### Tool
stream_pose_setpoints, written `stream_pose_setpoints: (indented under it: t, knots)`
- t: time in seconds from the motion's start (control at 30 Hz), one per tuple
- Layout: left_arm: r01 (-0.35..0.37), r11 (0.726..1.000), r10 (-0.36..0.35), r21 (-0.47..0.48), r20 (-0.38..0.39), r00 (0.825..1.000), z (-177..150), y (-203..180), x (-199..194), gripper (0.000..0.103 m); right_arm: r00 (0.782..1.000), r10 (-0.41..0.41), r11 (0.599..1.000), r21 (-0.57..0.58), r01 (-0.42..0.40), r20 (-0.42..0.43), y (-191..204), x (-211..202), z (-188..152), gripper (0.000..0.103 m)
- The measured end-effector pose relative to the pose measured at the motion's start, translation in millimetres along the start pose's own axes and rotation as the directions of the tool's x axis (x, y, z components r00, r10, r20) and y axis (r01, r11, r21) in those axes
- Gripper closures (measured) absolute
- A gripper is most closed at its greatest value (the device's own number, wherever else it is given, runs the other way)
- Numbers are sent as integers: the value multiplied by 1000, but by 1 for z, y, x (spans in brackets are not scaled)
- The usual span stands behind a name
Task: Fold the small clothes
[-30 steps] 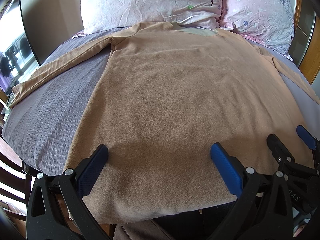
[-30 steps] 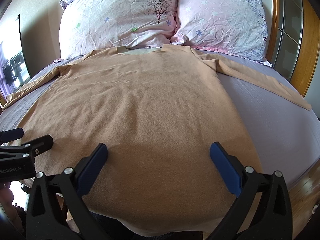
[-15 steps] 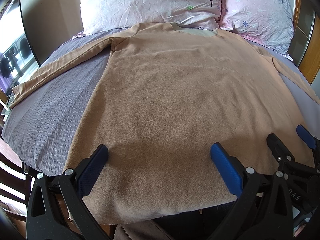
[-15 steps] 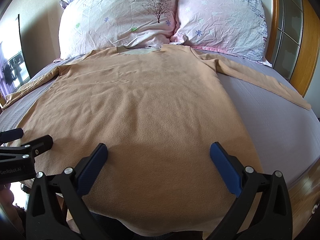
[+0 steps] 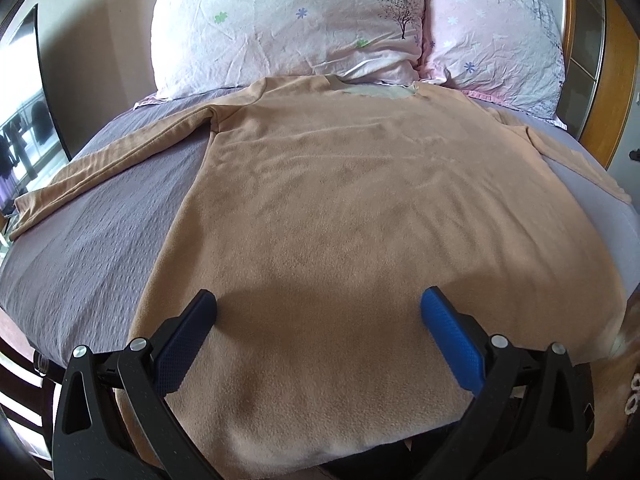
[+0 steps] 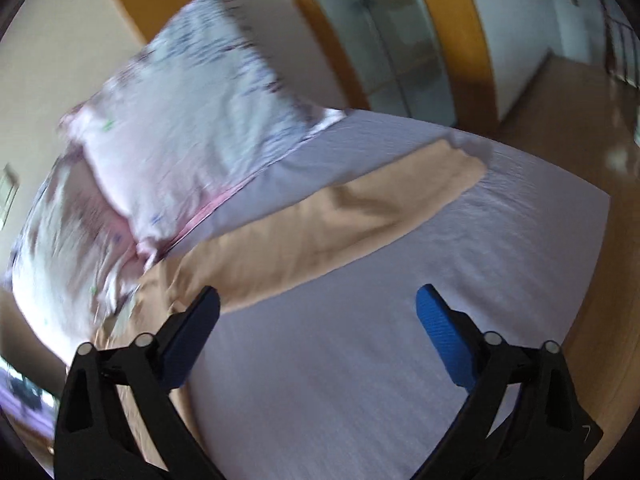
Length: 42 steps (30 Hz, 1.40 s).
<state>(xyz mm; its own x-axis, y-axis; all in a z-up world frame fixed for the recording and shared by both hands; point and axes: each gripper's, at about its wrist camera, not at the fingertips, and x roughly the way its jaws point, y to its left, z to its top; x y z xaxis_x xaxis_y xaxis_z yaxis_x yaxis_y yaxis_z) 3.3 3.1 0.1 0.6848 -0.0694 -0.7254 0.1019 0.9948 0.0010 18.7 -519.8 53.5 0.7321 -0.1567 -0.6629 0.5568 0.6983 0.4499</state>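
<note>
A tan long-sleeved shirt lies flat on the bed, collar toward the pillows, sleeves spread out to both sides. My left gripper is open and empty, hovering above the shirt's lower hem. My right gripper is open and empty above the bare sheet beside the shirt's right sleeve, which runs diagonally ahead of it to a cuff near the bed's edge. The right wrist view is blurred and tilted.
The bed has a grey-purple sheet. Two floral pillows lie at the head. A wooden headboard and frame stand at the right. In the right wrist view, a wooden floor lies beyond the bed's edge.
My right gripper has swung quickly from the hem to the right, over the sheet near the right sleeve, and has left the left wrist view. My left gripper has shifted slightly forward.
</note>
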Motion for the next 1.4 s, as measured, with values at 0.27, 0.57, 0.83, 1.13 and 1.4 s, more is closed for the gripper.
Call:
stream_pose_setpoints:
  t: [0.27,0.57,0.83,1.13,1.4]
  knots:
    - [254,955,-225,-156,180,957,26,45,-1,1,987,-65,937,331,112,-150,-88,68,58,50]
    - [454,863,-378,-221,314,871,42,90,6,1,985,-102,918,369,146,-136,-87,95,71,98]
    - [419,848,-289,-325,379,879,55,143,2,1,942,334,919,-213,-331,-23,182,27,46,99]
    - [359,691,-139,-627,373,918,38,242,-6,1,707,333,537,-490,-686,-624,417,79,-182,86]
    - [236,549,14,-802,291,956,19,332,-7,14,746,381,564,-503,-655,-545,394,71,-171,29]
